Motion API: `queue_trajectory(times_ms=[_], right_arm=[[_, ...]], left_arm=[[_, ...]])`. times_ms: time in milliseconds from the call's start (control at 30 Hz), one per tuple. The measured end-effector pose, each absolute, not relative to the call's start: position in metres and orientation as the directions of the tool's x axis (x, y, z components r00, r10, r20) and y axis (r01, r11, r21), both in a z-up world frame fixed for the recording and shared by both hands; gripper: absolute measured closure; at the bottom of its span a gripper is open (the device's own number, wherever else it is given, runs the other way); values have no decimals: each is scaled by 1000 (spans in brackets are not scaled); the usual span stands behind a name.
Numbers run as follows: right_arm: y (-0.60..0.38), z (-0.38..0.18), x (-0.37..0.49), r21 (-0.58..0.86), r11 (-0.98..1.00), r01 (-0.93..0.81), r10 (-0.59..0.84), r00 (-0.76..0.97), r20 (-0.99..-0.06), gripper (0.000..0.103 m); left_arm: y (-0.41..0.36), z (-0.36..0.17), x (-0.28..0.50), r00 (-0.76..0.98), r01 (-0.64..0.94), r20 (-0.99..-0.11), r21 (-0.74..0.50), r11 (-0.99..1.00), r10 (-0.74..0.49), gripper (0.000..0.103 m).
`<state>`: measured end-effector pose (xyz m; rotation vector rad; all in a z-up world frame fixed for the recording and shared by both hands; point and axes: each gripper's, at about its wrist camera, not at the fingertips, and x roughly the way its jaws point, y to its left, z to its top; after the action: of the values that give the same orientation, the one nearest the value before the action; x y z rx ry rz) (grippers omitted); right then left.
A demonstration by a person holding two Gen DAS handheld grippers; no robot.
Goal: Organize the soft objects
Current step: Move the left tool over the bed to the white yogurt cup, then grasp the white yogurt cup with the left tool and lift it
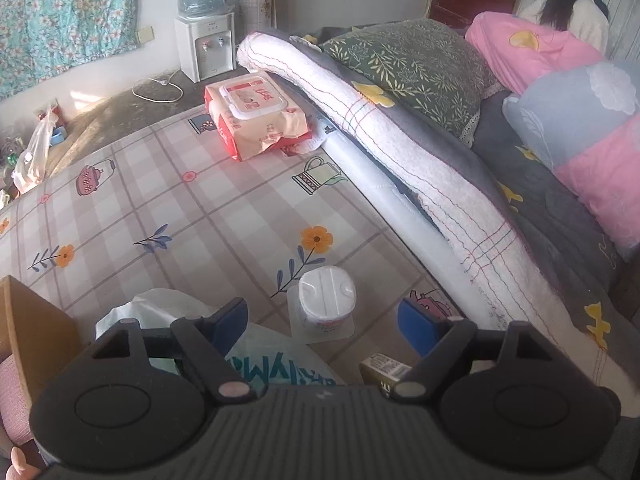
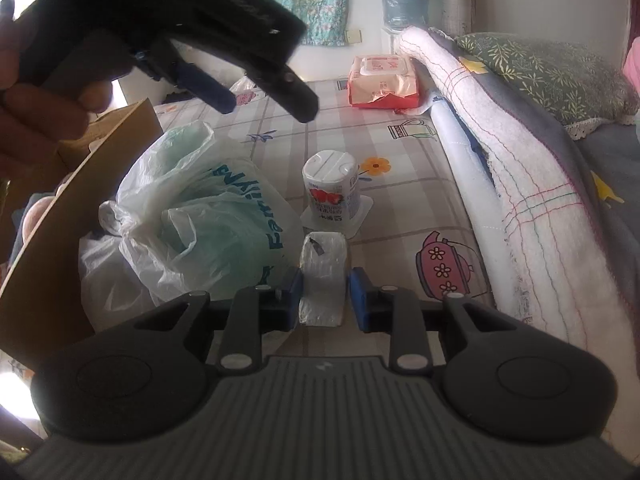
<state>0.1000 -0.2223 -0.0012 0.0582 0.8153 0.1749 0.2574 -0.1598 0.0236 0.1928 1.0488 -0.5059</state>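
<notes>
Mattress [image 1: 168,216]: checked sheet, bare of bedding; serves as work surface and landmark for all below.
Rolled bedding [image 1: 400,152]: white quilt pushed off along the mattress's far edge, probably to clear sorting room.
Cardboard box [image 2: 60,232]: at the mattress's near left corner, flap raised; likely the collecting bin.
Plastic bags [image 2: 192,216]: crumpled heap mid-mattress, just beside the box.
Wipes pack [image 1: 256,116]: far end of the mattress, against the bedding.
Yogurt cup [image 2: 332,196]: upside down on its lid, centre of the mattress.
Small carton [image 2: 324,280]: lies just nearer than the cup, between the right tool's pads.
Right gripper [image 2: 325,298]: jaws narrowed around the carton, left pad touching, slight gap at right; not yet a firm hold.
Left gripper [image 1: 320,320]: jaws wide, nothing between; hovers above the bags and cup.
</notes>
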Motion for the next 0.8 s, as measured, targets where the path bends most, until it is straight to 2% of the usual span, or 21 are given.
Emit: queue_trajectory(times_ms=[133,333,400,500,533,667,800], right_arm=[[-218,-4,93,87,984,-154,168,656,-736,71],[-219,-11,97,113,985,-133,172,640,-749,70],[-221,-14,99,117,986,-122,168,633,-755,70],[-225,-15,102,143,985,-100,174,628,-759,70],[-227,-15,103,154,984,-90,176,628,-758,70],[-238,-10,104,206,977,-52,190,650,-736,70],[-257,-3,105,301,954,2,218,686,-694,67]], left_arm=[[-189,-12,283,342,475,-906,-63,878,-250,25],[-194,-42,298,279,464,-939,-49,884,-199,38],[-193,-47,300,254,461,-947,-61,885,-197,38],[-190,-50,303,224,449,-948,-108,887,-228,48],[-190,-50,303,219,447,-946,-121,886,-239,54],[-187,-51,304,229,440,-937,-143,887,-264,56],[-170,-45,309,187,372,-914,-274,887,-361,56]])
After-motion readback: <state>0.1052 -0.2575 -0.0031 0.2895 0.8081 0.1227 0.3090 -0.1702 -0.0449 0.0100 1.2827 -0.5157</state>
